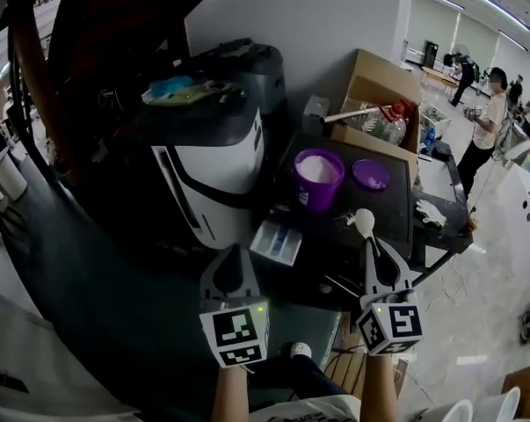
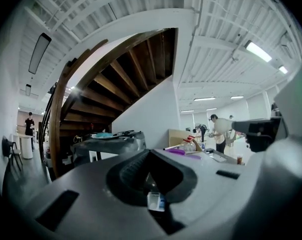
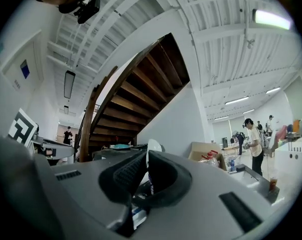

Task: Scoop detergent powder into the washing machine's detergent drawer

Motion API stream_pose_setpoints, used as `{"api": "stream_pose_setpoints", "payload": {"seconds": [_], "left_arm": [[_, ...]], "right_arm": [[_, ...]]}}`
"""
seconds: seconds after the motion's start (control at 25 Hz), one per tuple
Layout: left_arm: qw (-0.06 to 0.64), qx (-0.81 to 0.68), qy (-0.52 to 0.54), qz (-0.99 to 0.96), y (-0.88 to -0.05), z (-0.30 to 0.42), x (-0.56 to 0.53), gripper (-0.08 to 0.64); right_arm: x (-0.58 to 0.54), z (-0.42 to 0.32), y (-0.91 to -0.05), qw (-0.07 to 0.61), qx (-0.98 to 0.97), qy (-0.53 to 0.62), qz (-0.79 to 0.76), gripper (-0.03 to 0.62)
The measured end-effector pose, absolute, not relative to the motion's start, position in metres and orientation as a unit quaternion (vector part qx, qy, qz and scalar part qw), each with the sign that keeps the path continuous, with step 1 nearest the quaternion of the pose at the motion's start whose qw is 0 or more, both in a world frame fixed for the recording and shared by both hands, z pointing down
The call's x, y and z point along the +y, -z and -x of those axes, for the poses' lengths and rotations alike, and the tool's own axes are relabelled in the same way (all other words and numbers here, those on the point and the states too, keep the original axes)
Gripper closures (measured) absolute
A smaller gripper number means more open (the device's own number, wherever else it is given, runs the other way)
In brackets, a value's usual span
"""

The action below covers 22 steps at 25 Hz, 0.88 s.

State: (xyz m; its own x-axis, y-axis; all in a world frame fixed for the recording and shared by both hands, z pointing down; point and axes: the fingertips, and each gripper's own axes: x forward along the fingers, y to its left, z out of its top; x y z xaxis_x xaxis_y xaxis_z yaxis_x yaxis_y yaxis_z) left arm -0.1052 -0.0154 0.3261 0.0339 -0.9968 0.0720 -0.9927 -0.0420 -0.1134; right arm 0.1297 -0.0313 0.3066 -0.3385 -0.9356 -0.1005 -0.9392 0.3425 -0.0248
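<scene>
Head view: the white scoop [image 1: 365, 221] sits clenched in the right tool [image 1: 369, 243], near the open purple powder tub [image 1: 318, 179]. The detergent drawer [image 1: 276, 241] lies just ahead of the left tool [image 1: 235, 255], which is clenched on nothing.

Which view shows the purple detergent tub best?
Head view: it looks down into the open purple tub, white powder visible. Left gripper view catches only a purple sliver side-on; right gripper view shows none of it.
</scene>
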Motion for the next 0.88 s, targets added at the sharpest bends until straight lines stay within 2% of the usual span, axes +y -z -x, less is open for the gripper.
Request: {"api": "stream_pose_setpoints", "payload": {"seconds": [0.44, 0.88], "left_arm": [[0.026, 0.713, 0.068, 0.697, -0.313, 0.086, -0.128, 0.558], [0.021, 0.728, 0.076, 0.682, -0.321, 0.076, -0.184, 0.558]], "right_arm": [[-0.159, -0.148, -0.294, 0.06, 0.834, -0.022, 0.548, 0.572], [-0.225, -0.154, -0.304, 0.054, 0.85, -0.013, 0.524, 0.572]]}}
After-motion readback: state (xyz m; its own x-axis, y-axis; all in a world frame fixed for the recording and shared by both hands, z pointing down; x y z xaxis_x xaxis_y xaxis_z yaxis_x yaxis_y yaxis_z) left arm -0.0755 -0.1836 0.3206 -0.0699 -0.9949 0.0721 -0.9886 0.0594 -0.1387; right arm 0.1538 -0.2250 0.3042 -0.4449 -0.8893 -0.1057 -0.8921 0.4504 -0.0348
